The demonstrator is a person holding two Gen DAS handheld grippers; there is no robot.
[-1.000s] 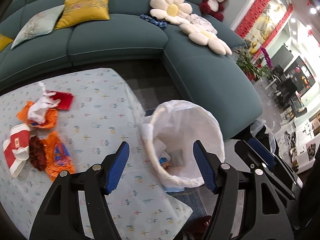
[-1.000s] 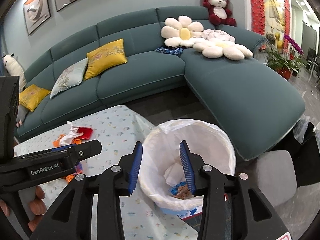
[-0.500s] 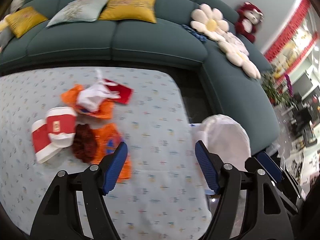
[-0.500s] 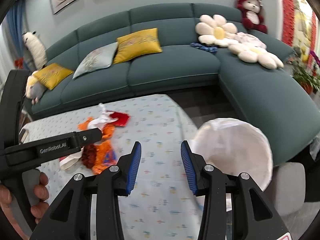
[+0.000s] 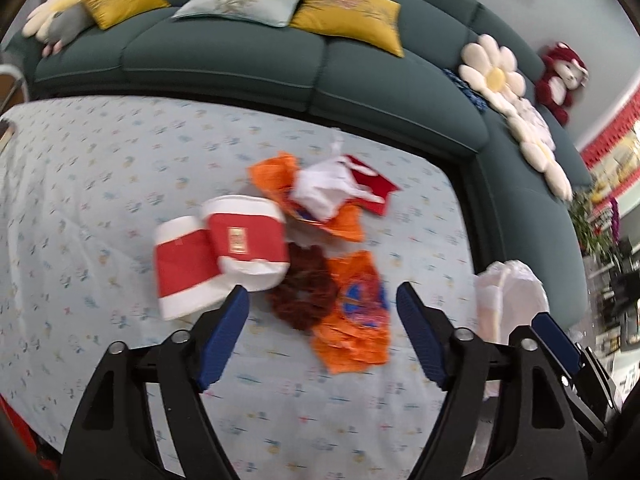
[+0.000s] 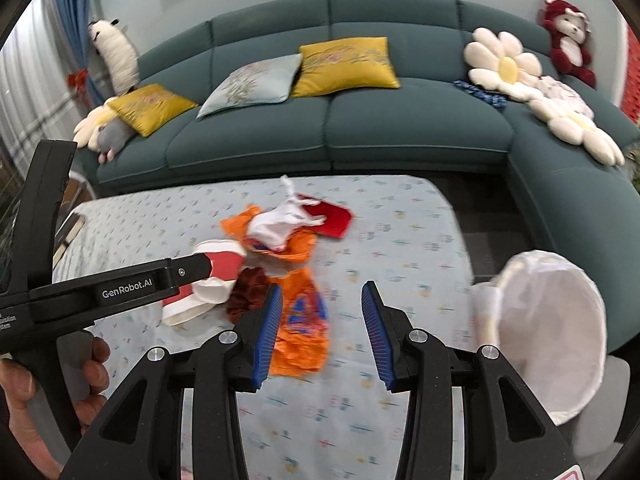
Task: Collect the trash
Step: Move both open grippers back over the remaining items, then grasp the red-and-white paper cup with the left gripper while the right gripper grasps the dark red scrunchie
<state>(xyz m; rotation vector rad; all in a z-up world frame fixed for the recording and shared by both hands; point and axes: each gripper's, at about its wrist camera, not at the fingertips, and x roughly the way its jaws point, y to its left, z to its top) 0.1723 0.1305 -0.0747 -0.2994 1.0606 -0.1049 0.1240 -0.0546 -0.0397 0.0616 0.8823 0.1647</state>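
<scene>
Left hand (image 6: 48, 392): at the far left of the right wrist view, wrapped round the black handle of its tool.
Left gripper (image 5: 322, 330): above the table, blue pads wide apart, jaws just opened further, nothing between them; paper cups just beyond its left pad.
Table (image 5: 100, 168): covered with a pale patterned cloth, in front of the teal sofa (image 6: 360, 128).
Paper cups (image 5: 224, 248): two, red and white, lying on their sides, touching each other, left end of the litter heap.
Dark red clump (image 5: 304, 292): just right of the cups.
Orange wrapper (image 6: 302, 320): flat on the cloth, right of the clump.
White crumpled paper (image 5: 324, 188): farther back, on top of more orange wrapping.
Right gripper (image 6: 320, 332): pads parted, empty, hanging over the orange wrapper.
Bin (image 6: 552, 332): lined with a white bag, beside the table's right edge.
</scene>
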